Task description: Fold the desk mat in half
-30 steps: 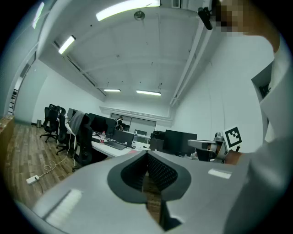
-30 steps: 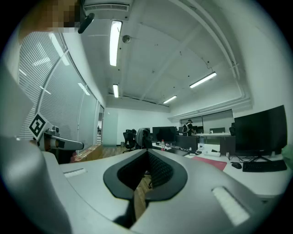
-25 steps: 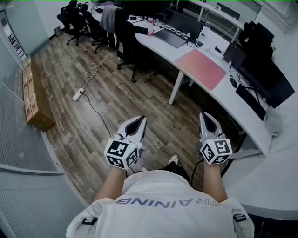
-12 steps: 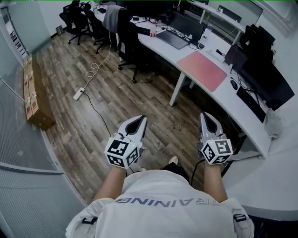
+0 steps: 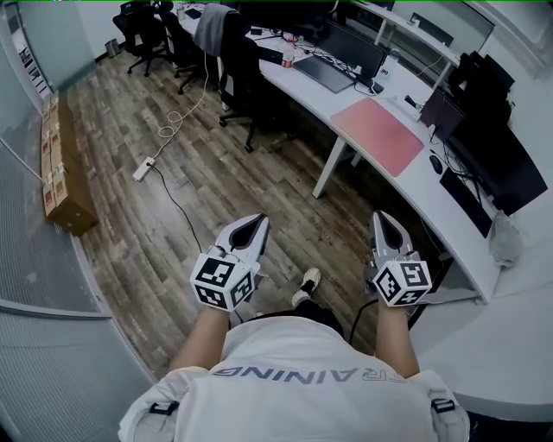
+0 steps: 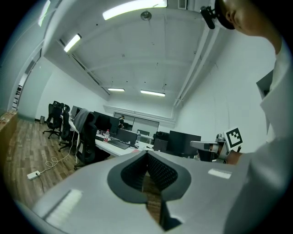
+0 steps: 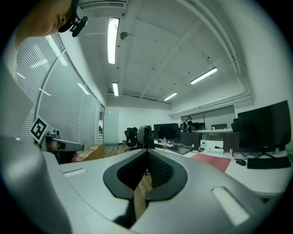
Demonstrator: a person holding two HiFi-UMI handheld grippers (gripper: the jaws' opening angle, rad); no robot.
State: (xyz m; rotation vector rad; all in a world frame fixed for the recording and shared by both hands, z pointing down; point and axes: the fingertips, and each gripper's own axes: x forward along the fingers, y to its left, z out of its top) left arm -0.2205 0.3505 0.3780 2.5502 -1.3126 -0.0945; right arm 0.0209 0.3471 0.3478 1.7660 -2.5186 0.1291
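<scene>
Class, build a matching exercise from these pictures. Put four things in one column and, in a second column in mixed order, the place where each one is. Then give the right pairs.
Things
1. desk mat
2. power strip
3. cardboard box
4. grey jacket

Places
A. lying on the wooden floor
B. draped over the back of a chair
C. spread flat on the white desk
D. beside the partition at the left

Pairs: 1-C, 2-A, 3-D, 4-B

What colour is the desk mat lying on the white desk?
Plain pinkish red, with no pattern; the desk mat shows best in the head view.
</scene>
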